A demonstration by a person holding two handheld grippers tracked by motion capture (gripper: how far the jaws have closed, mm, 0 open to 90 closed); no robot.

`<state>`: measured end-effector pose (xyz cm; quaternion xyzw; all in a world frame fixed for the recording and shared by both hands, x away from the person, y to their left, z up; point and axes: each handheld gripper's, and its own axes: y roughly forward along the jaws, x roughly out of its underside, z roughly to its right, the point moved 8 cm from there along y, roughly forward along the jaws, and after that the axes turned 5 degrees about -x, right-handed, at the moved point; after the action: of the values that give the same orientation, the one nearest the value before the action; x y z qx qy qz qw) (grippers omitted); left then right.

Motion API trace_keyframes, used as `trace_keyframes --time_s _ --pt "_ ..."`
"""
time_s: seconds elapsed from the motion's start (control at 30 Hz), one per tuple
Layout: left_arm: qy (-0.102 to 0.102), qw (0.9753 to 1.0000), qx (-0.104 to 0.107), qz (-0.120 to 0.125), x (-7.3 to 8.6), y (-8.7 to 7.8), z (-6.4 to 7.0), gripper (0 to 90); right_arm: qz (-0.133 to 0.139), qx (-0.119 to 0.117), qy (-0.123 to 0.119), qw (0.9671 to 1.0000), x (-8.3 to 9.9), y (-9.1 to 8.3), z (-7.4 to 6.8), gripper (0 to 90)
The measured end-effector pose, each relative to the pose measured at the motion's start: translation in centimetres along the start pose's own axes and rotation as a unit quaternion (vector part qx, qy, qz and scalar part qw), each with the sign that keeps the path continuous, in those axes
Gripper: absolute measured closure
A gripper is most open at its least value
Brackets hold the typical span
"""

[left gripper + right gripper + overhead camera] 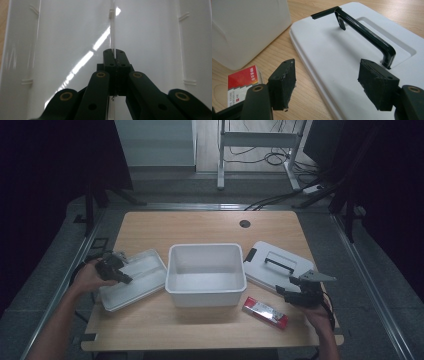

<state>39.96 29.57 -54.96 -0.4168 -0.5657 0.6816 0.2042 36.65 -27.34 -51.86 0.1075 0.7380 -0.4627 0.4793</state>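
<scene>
**Gripping the tray by its divider**

Pinching my left gripper (114,58) tight on the tray (131,281)'s central divider (112,30), left of the bin (206,272), gives a firm lifting hold. My right gripper (327,82) hovers spread over the lid (342,57), near right.

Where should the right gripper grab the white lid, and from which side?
Take the lid by its black handle. The bar stands raised above a recess, so jaws can likely close across it from above. The right gripper is open and hovers at the lid's near edge. The lid lies flat on the table.
</scene>
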Motion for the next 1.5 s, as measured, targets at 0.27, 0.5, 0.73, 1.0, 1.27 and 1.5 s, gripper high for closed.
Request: trace_keyframes --time_s 0.27,0.5,0.73,1.0,1.27,1.5 --pt "0.006 0.9999 -0.007 0.006 -0.4 0.9 0.0 88.0 0.003 0.003 -0.007 1.0000 -0.5 -0.4 -0.4 30.2" --pt "0.003 0.9985 -0.032 0.044 -1.8 -1.0 -0.2 57.0 0.009 0.002 -0.016 0.9998 -1.1 -0.9 -0.9 30.1" --pt "0.013 0.9974 -0.046 0.053 -2.6 -1.9 -0.1 45.9 -0.008 -0.010 -0.038 0.9992 -1.5 -0.9 -1.8 31.1" --pt "0.021 0.9957 -0.064 0.064 -3.2 -2.8 0.1 42.0 -0.075 -0.041 -0.075 0.9935 -2.1 -1.8 -4.1 31.4" --pt "0.015 0.9942 -0.075 0.075 -3.5 -3.1 0.3 40.3 -0.141 -0.063 -0.110 0.9819 -1.3 -1.1 -6.9 31.1" --pt "0.017 0.9937 -0.080 0.076 -3.8 -3.5 0.6 40.7 -0.176 -0.079 -0.113 0.9747 0.1 -0.3 -8.2 31.2"
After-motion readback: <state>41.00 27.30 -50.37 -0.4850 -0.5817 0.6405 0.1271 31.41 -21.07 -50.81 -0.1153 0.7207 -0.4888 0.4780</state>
